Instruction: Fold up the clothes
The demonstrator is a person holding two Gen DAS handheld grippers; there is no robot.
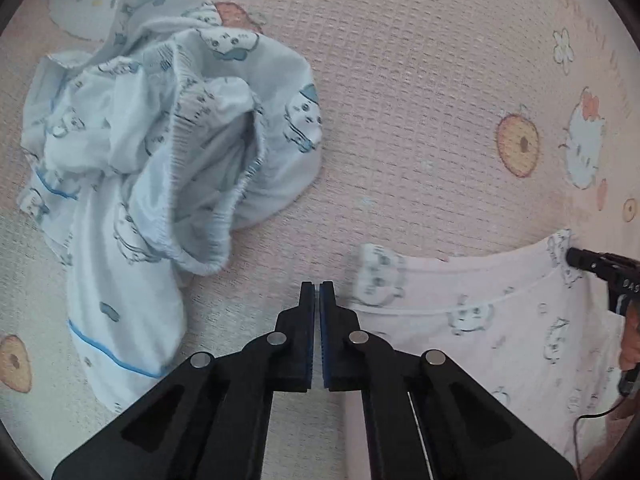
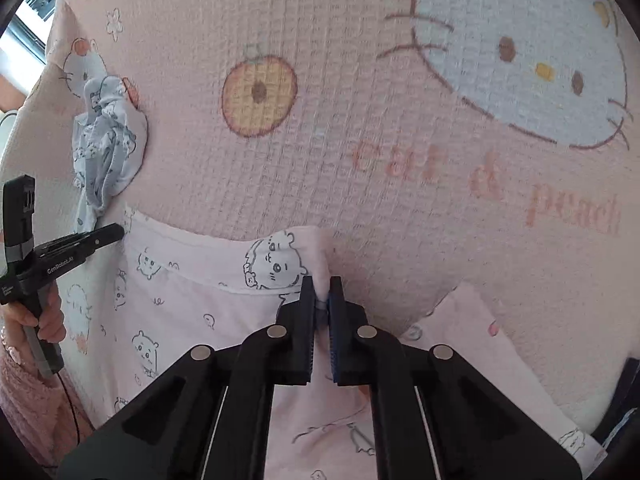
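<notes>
A pale pink top with small cartoon prints (image 2: 192, 320) lies flat on the mat, its near hem stretched between the two grippers. My right gripper (image 2: 322, 292) is shut on a bunched fold at the hem's right corner, also seen from the left wrist view as right gripper (image 1: 573, 258) at the pink top (image 1: 500, 340). My left gripper (image 1: 319, 286) is shut, and no cloth shows between its pads; the top's left corner lies just right of it. From the right wrist view the left gripper (image 2: 120, 232) touches that corner's edge.
A crumpled light blue printed garment (image 1: 160, 140) is heaped to the left on the pink cartoon-cat mat (image 1: 420, 80); it is also in the right wrist view, blue garment (image 2: 108, 140). A hand (image 2: 48, 316) in a fuzzy pink sleeve (image 2: 24, 400) holds the left gripper.
</notes>
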